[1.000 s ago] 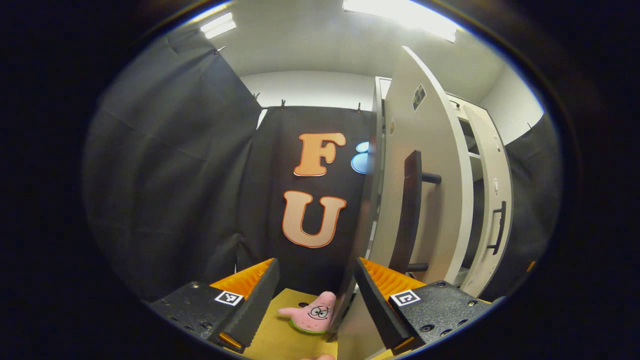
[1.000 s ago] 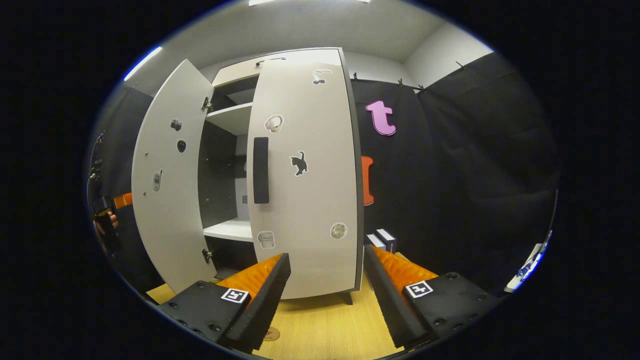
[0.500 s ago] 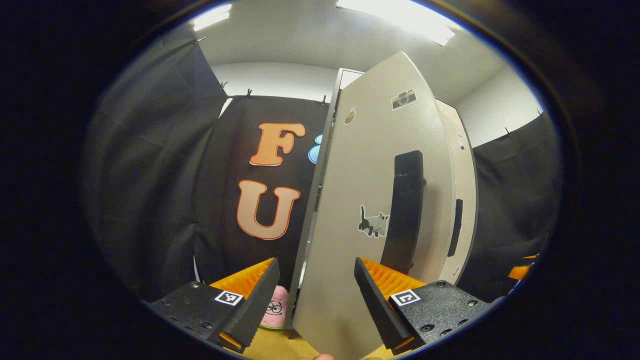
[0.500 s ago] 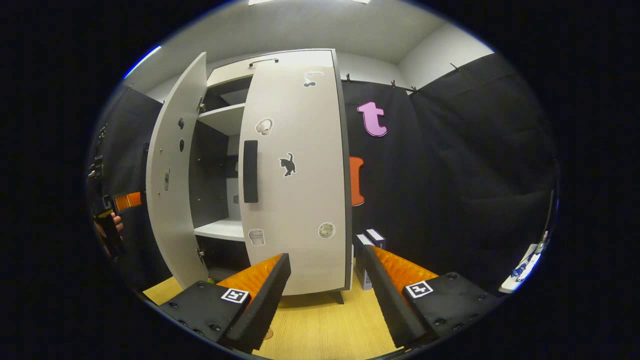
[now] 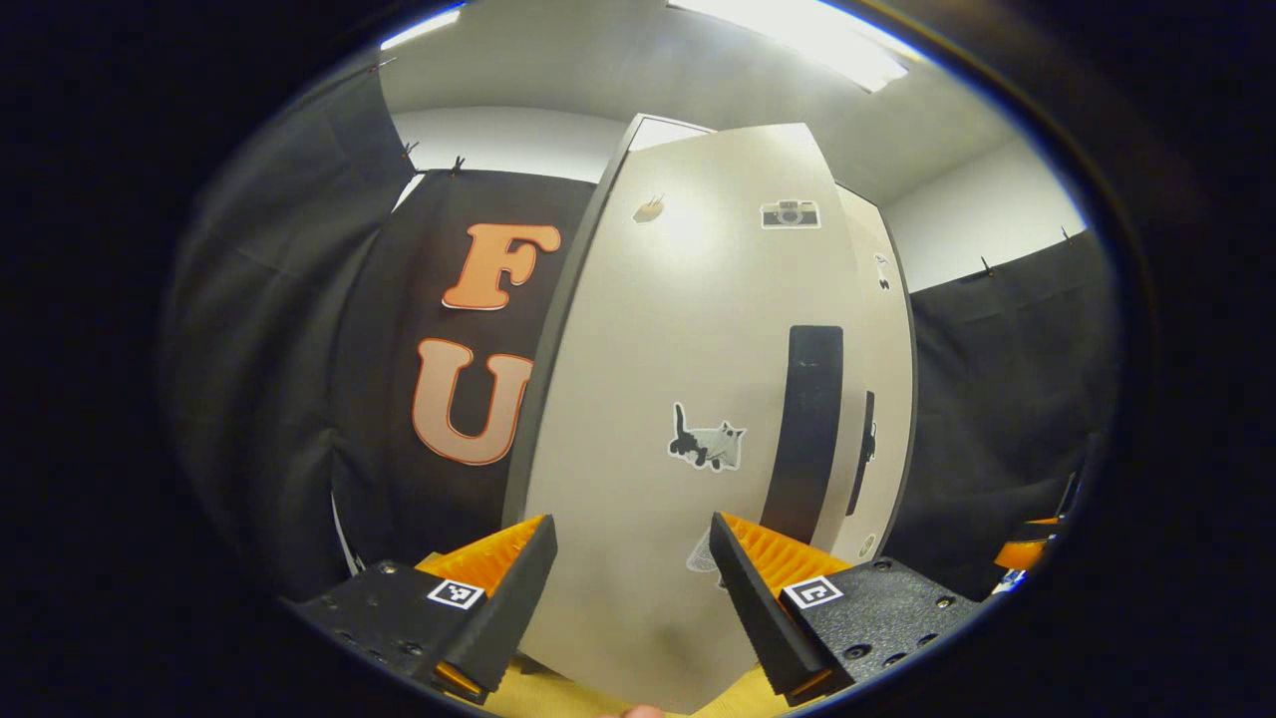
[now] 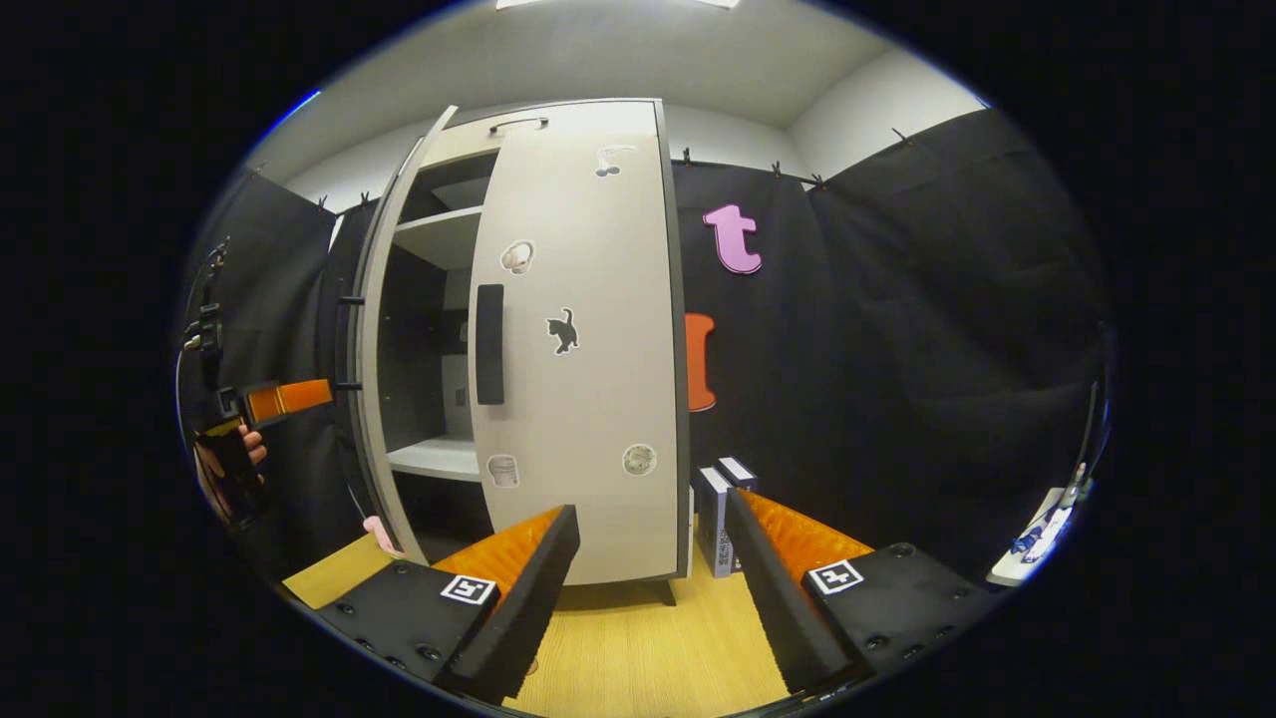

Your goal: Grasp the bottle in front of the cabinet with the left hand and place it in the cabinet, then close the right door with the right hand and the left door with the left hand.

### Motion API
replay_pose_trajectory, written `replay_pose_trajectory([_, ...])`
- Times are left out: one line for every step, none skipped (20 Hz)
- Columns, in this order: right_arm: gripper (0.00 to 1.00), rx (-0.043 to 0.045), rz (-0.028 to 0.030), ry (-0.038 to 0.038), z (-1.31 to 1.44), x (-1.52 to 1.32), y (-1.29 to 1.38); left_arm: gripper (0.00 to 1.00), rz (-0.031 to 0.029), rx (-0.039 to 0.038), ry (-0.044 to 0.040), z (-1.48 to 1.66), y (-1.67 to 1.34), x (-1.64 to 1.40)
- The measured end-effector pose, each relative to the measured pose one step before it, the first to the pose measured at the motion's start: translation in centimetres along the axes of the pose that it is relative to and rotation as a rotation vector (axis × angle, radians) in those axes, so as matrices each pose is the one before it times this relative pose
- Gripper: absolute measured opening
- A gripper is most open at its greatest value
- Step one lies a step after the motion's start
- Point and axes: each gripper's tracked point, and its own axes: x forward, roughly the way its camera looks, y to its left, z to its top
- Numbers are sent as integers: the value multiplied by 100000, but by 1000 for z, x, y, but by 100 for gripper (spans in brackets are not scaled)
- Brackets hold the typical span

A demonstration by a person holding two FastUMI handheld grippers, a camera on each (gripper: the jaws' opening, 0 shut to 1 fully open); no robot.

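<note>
Because its right door (image 6: 573, 339) already lies flush, the cabinet (image 6: 518, 329) stands with one leaf left to shut: the left door (image 5: 688, 399), part-way swung, its edge seen at (image 6: 374, 339). Facing that panel close up beside its black handle (image 5: 802, 429), the left gripper (image 5: 630, 588) has its tongs wide and empty, apparently placed to push. Back from the cabinet over the wooden floor, the right gripper (image 6: 653, 588) hangs equally wide. Where the bottle sits cannot be told; presumably it is inside.

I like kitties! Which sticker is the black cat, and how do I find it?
Find the tall pale cabinet and its shut right door. Beside that door's dark handle, about halfway up, sits the black cat sticker, the door's one solid black sticker; the others are pale.
</note>
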Motion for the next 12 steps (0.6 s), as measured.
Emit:
replay_pose_trajectory([97,-29,-772,-68,-53,-41,-245,94,-1783,-244,-64,-30,-862,312])
replay_pose_trajectory([97,74,-851,3,2,-198,-344,94,-1739,-559,49,-215,-620,450])
replay_pose_trajectory([97,173,-696,69,3,-51,-298,94,-1511,-737,305,-354,-699,455])
replay_pose_trajectory([97,307,-575,48,-88,-53,-255,94,-1352,-569,257,-297,-508,566])
replay_pose_trajectory([97,325,-584,125,-20,-66,-223,94,-725,-44,531,-202,-549,663])
replay_pose_trajectory([97,310,-551,-47,-45,-62,-285,97,103,491,-476,-119,-217,373])
replay_pose_trajectory([97,250,-655,-76,32,-63,-282,91,-245,693,-252,-123,-309,677])
replay_pose_trajectory([97,216,-776,62,-53,-50,-377,96,177,33,41,-315,-193,202])
replay_pose_trajectory([97,187,-609,184,-119,-70,-256,94,-5,-104,937,-55,-182,228])
replay_pose_trajectory([97,303,-619,102,40,-87,-321,94,155,-172,146,-178,-172,374])
replay_pose_trajectory([97,326,-483,-114,18,-47,-246,94,194,61,459,-227,-150,485])
replay_pose_trajectory([98,139,-489,-196,23,-37,-251,94,232,440,295,-161,-120,398])
